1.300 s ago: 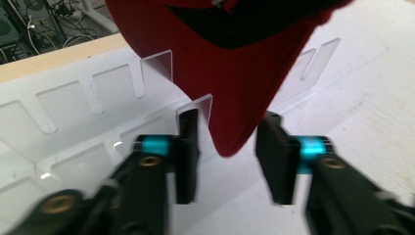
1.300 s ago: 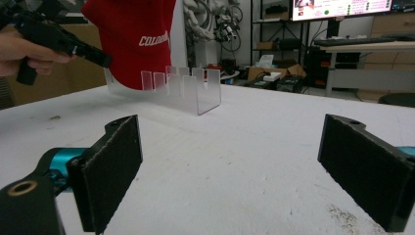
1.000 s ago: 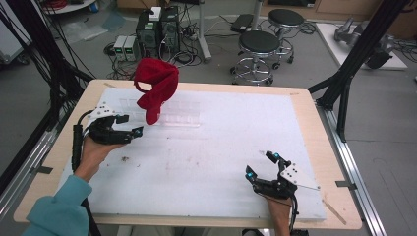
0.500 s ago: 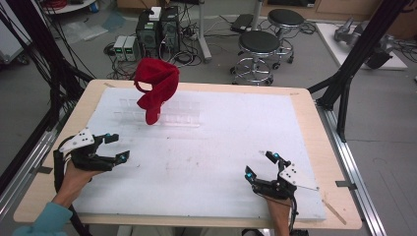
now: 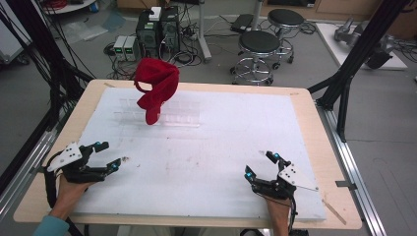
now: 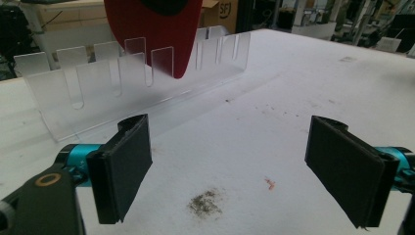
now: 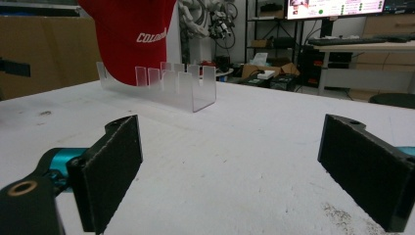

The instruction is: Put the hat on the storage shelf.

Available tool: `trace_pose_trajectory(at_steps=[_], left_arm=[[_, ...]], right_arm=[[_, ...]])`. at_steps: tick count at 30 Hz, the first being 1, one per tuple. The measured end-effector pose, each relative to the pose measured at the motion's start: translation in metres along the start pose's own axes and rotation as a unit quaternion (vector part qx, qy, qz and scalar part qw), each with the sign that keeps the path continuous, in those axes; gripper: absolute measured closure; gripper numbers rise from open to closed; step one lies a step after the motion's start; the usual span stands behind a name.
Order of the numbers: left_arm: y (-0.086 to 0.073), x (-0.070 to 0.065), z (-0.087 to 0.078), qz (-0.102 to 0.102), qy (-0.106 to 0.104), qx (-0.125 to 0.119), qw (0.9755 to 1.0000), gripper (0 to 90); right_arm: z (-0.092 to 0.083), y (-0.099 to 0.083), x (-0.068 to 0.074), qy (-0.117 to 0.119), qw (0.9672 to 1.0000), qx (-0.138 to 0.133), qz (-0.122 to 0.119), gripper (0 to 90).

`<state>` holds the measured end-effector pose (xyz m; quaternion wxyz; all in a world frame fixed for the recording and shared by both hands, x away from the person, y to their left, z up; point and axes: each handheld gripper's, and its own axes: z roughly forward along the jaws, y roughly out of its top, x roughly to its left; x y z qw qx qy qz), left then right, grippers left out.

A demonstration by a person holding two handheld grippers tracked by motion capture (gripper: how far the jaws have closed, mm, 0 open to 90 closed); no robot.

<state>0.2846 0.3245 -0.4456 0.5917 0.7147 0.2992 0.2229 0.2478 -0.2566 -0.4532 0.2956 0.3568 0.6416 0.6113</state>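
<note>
High view first: the red cap (image 5: 156, 88) sits perched on the clear slotted rack (image 5: 167, 114) at the far side of the white board (image 5: 206, 152), well away from both hands. It droops over the rack's left half, one end hanging down onto the front row of tabs. The left gripper (image 5: 104, 156) rests at the near-left corner of the board, jaws spread wide, nothing between them, with the person's hand (image 5: 69, 189) behind it. Over at the near-right edge, the right gripper (image 5: 259, 165) lies low on the board too, jaws parted and empty, its grey plate tilted to the outside.

Left gripper view now: two black pads stand far apart, bare white surface between them, a dark smudge (image 6: 205, 201) and a small red fleck (image 6: 269, 183) on the board just ahead. Beyond, the rack (image 6: 132, 93) runs across, and the cap's red brim (image 6: 161, 34) dips down into it.

Right gripper view: same story, pads wide, nothing held. The rack (image 7: 171, 88) is seen end-on in the distance, the cap (image 7: 129, 34) resting on top, white lettering on its side, possibly a brand name, cut off by the fold. Both grippers are well apart from the cap and from each other.
</note>
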Motion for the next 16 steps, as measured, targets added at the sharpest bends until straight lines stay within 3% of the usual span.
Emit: trace_pose_trajectory(at_steps=[16], left_arm=[[-0.0062,-0.0041,-0.0053,0.012,0.016,-0.034,0.9992,17.7]], right_arm=[[0.0,0.0,-0.0013,0.002,1.0,0.0,0.001,8.2]])
